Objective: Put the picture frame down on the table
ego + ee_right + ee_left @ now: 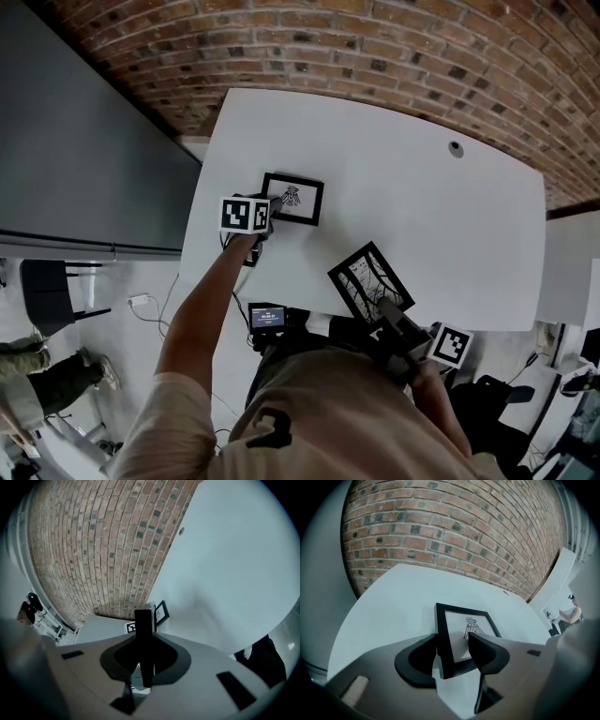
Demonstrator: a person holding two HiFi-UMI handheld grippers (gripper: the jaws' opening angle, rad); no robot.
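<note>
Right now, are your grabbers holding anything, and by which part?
The right gripper grips a black picture frame by its near edge. The left gripper is open around the other frame's corner, not gripping.

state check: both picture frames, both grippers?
left picture frame: lying face up on the table, near corner between the left jaws, not gripped
right picture frame: held up, tilted, at the table's near edge
left gripper: open
right gripper: shut on the right picture frame's edge
</note>
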